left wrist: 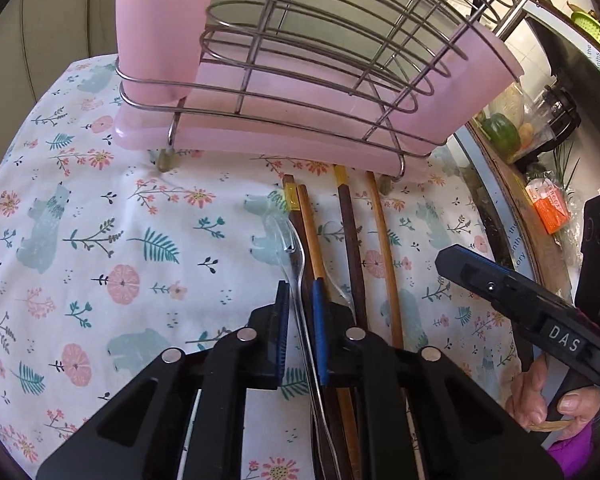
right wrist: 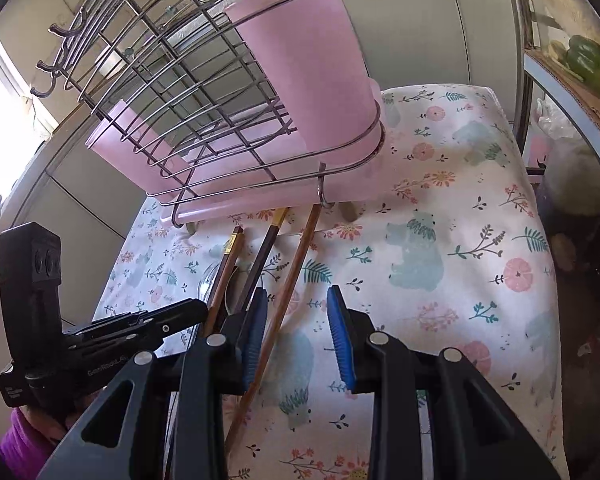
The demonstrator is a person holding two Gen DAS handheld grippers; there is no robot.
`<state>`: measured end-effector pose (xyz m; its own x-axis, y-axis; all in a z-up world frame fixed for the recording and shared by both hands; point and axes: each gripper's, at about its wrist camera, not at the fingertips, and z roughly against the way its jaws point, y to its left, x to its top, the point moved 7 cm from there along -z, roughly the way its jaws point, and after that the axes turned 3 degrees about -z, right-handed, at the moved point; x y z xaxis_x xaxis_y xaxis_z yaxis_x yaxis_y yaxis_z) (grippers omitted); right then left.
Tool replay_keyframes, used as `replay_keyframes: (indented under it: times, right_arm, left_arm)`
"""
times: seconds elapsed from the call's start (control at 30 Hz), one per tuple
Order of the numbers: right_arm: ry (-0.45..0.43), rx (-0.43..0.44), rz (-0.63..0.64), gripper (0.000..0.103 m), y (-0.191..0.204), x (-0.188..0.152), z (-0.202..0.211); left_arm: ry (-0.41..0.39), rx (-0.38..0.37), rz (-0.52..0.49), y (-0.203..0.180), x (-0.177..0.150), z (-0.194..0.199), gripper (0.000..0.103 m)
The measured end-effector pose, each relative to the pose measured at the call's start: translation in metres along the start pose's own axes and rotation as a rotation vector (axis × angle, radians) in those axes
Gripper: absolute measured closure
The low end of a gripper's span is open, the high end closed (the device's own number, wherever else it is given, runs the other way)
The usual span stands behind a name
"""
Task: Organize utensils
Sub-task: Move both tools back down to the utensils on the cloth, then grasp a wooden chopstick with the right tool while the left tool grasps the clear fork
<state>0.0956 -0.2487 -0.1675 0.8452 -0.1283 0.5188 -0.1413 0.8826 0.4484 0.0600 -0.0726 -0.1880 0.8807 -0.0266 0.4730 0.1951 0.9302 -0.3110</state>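
Your left gripper (left wrist: 300,292) is low over the floral cloth (left wrist: 100,240), pointing toward the wire rack (left wrist: 300,92) with its pink cups (left wrist: 160,32). Its blue pads (left wrist: 319,320) stand narrow, and the clear plastic spoon (left wrist: 296,256) runs straight through the gap between them, bowl end ahead of the tips and handle passing back under the gripper body. A thin strip of daylight shows beside the handle on each side, so the pads are not yet pressing on the spoon. The dark chopstick (left wrist: 350,232) and the light wooden ones (left wrist: 384,240) lie just right of that gripper, parallel to the spoon, their far ends reaching the foot of the rack.

Your right gripper (right wrist: 298,312) hangs with its jaws apart and nothing pinched. One light chopstick (right wrist: 292,280) slants across the cloth (right wrist: 460,280) under its left pad (right wrist: 256,332), crossing toward the gap lower down; the right pad is over bare cloth. The other chopsticks (right wrist: 228,264) and the spoon's bowl (right wrist: 206,280) lie left of it, beside your left gripper's finger. The rack (right wrist: 204,120) stands beyond the chopsticks' tips.
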Motion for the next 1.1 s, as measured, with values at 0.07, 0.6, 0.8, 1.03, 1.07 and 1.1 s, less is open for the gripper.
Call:
replay_keyframes:
  times: [0.07, 0.6, 0.8, 1.03, 1.07, 1.1]
  right_arm:
    - [0.005, 0.002, 0.0, 0.072, 0.001, 0.0, -0.003]
    - [0.036, 0.019, -0.013, 0.072, 0.007, 0.0, -0.011]
    - [0.053, 0.006, -0.012, 0.073, 0.011, 0.004, -0.021]
    - [0.124, -0.015, -0.035, 0.079, 0.012, 0.003, -0.049]
    - [0.134, -0.02, -0.037, 0.083, 0.013, 0.002, -0.053]
    - [0.136, -0.026, -0.038, 0.086, 0.012, 0.002, -0.054]
  left_arm:
    - [0.0, -0.006, 0.001, 0.001, 0.0, 0.0, 0.092]
    - [-0.059, -0.038, 0.047, 0.015, 0.004, 0.024, 0.102]
    - [-0.091, 0.016, 0.05, 0.024, 0.01, 0.039, 0.102]
    - [-0.062, 0.084, 0.071, 0.045, 0.001, 0.043, 0.102]
    - [-0.054, 0.089, 0.073, 0.047, 0.0, 0.042, 0.102]
    - [-0.045, 0.093, 0.077, 0.048, -0.001, 0.04, 0.102]
